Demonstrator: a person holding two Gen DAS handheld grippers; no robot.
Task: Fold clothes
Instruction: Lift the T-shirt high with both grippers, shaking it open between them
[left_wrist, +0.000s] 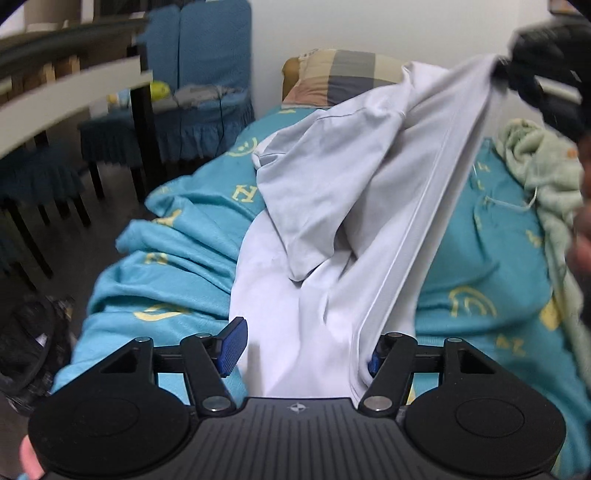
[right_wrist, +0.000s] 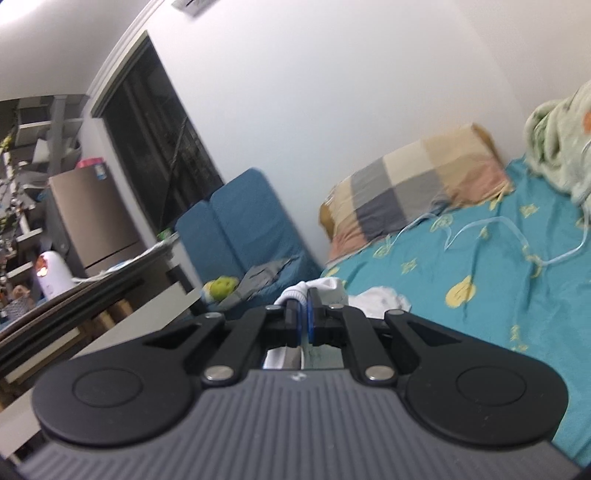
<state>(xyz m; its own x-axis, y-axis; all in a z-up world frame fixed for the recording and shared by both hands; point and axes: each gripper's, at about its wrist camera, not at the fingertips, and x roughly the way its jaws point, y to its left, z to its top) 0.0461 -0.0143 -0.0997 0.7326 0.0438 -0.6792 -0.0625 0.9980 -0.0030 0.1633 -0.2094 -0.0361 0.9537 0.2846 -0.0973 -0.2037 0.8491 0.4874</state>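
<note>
A white garment (left_wrist: 332, 206) lies over the teal bedsheet (left_wrist: 173, 266) and is stretched up toward the top right. In the left wrist view my left gripper (left_wrist: 304, 345) is open, with the garment's lower part lying between its blue pads (left_wrist: 232, 345); a seamed fold drapes over the right finger. My right gripper (left_wrist: 535, 70) shows there at top right, shut on the garment's raised end. In the right wrist view my right gripper (right_wrist: 303, 319) is shut on white cloth (right_wrist: 317, 288), held above the bed (right_wrist: 480, 258).
A plaid pillow (left_wrist: 343, 74) sits at the head of the bed by the wall. A pale green blanket (left_wrist: 539, 162) is heaped on the right. Blue-covered chairs (left_wrist: 199, 74) and a table (left_wrist: 74, 88) stand left of the bed. A thin white cable (right_wrist: 480, 229) lies on the sheet.
</note>
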